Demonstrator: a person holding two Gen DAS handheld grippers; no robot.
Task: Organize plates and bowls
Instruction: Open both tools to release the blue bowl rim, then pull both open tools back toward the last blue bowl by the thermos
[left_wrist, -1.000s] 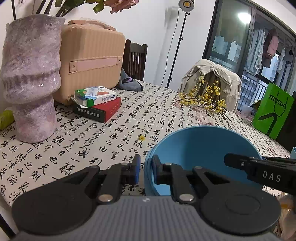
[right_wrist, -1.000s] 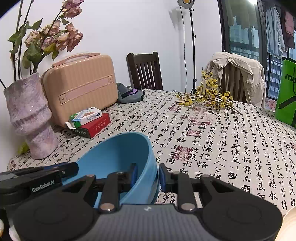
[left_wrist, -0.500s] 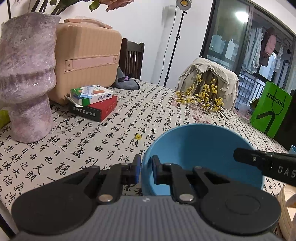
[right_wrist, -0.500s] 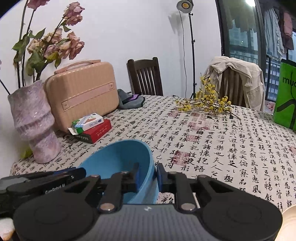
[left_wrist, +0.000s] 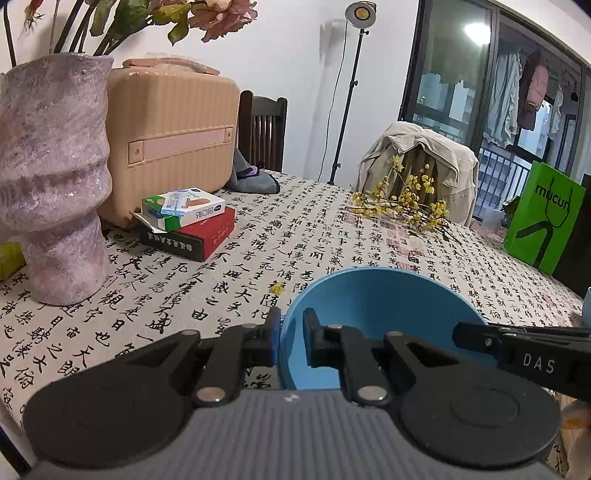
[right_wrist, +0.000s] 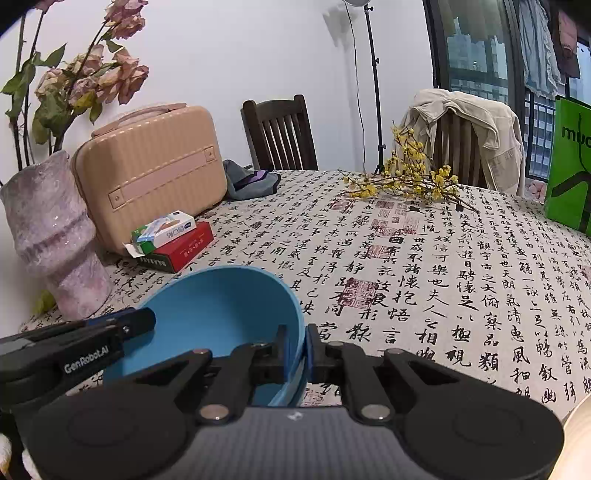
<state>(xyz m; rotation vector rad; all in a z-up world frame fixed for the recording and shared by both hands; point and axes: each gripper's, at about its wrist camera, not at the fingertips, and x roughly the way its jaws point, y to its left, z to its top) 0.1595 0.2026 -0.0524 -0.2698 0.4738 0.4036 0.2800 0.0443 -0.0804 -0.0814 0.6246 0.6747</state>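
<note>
Both grippers, left (left_wrist: 290, 332) and right (right_wrist: 295, 345), pinch the bowl (left_wrist: 376, 306) rim, low in frame; it looks light, stiff, slippery.

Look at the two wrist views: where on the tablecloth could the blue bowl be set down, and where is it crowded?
Both grippers, left and right, grip the blue bowl. Bare cloth lies between the red box and the yellow flower sprig, and right of the bowl toward the green bag. The left edge is crowded: purple vase, beige case, stacked boxes.
</note>
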